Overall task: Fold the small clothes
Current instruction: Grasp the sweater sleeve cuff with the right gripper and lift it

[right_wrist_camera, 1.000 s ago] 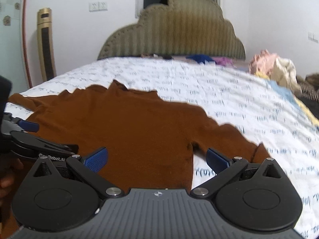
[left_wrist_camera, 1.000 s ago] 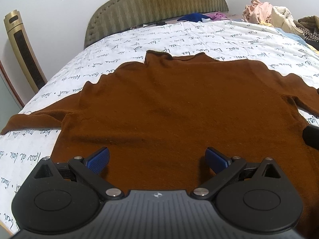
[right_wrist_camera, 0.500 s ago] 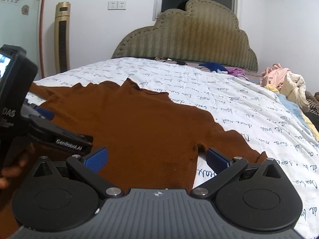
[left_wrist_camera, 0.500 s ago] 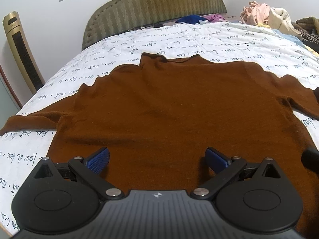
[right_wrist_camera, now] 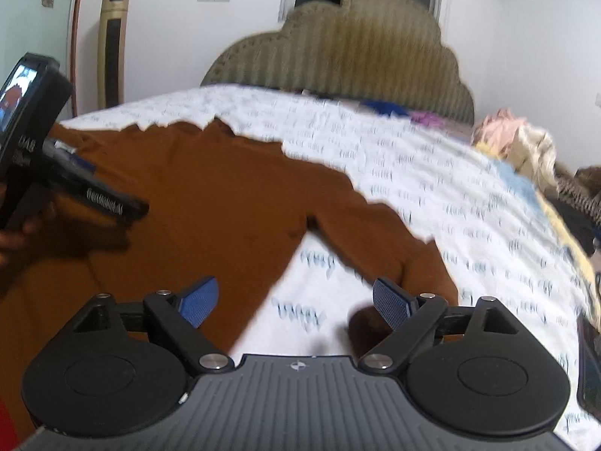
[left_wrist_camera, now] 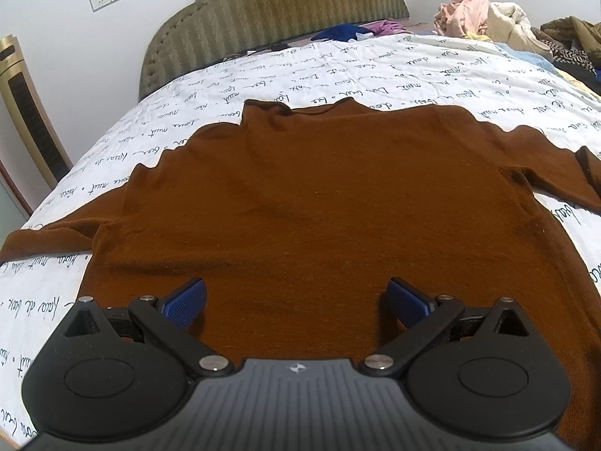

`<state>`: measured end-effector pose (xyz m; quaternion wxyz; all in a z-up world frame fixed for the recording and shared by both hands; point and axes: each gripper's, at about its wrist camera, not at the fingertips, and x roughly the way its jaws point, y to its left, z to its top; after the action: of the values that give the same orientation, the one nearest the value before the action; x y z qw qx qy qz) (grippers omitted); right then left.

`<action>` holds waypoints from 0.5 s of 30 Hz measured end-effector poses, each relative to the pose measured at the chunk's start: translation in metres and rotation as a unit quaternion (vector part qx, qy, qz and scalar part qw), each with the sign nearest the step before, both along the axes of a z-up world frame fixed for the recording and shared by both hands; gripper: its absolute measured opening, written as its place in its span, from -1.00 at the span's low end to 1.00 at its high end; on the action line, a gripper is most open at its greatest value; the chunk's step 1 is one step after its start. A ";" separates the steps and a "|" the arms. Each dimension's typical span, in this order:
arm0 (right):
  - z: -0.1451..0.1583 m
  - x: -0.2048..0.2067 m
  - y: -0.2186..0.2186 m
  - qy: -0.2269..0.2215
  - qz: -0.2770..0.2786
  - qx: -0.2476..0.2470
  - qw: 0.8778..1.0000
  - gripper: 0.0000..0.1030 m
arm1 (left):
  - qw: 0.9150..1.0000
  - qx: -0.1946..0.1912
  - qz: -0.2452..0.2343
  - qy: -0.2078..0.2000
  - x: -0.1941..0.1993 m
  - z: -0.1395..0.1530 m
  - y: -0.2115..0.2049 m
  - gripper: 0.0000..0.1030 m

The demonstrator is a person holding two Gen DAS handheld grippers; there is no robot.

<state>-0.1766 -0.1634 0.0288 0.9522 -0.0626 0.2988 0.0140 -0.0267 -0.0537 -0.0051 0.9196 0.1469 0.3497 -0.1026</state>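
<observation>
The brown sweater (left_wrist_camera: 319, 195) lies spread flat, front up, on the white bedsheet (left_wrist_camera: 338, 71) printed with dark script; its collar points away from both grippers toward the padded headboard (left_wrist_camera: 270, 11), and its 2 sleeves reach out sideways. In the left wrist view the body of the sweater fills the space directly ahead of the left gripper (left_wrist_camera: 296, 297); that gripper's jaws stand spread wide over the lower part of the garment, with only flat cloth below them and nothing pinched; whether the blue pads (left_wrist_camera: 186, 300) touch the fabric cannot be told. One sleeve runs off to the left of this gripper, the other off to its right.

In the right wrist view, which is blurred, the right gripper (right_wrist_camera: 295, 298) sits over the gap between the sweater's side edge and its near sleeve (right_wrist_camera: 409, 259); bare sheet shows between its 2 fingers; its jaws are wide but closing, and they grip nothing. The sleeve's end lies just under and beside the right-hand pad (right_wrist_camera: 392, 304), while the sweater's body lies behind the left-hand one.

To the far left of the right gripper the left gripper's dark body appears above the sweater, held in a hand (right_wrist_camera: 15, 233). Ahead and to the right, well apart from both tools, a heap of clothes (left_wrist_camera: 484, 18) sits on the bed; a gold standing unit (right_wrist_camera: 110, 45) is against the wall left of the headboard.
</observation>
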 end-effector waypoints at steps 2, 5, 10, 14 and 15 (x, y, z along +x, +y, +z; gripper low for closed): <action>-0.006 -0.005 -0.010 0.034 0.027 0.028 0.999 0.74 | 1.000 0.001 0.000 0.002 0.001 -0.001 -0.001 1.00; -0.015 -0.007 -0.022 0.059 0.054 0.065 0.995 0.94 | 1.000 0.002 -0.002 0.006 0.001 -0.002 -0.003 1.00; -0.025 0.011 -0.057 0.047 -0.023 0.105 0.993 0.95 | 1.000 0.010 -0.009 0.003 -0.001 -0.004 -0.006 1.00; -0.012 0.012 -0.117 -0.051 -0.189 0.146 0.970 0.99 | 1.000 0.010 -0.005 0.005 0.001 -0.004 -0.003 1.00; -0.011 0.010 -0.132 -0.061 -0.247 0.151 0.955 0.99 | 1.000 0.009 -0.003 0.006 0.002 -0.004 -0.002 1.00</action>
<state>-0.1665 -0.2956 0.0174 0.9406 0.1573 0.2411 -0.1802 -0.0246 -0.0558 -0.0090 0.9159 0.1557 0.3553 -0.1033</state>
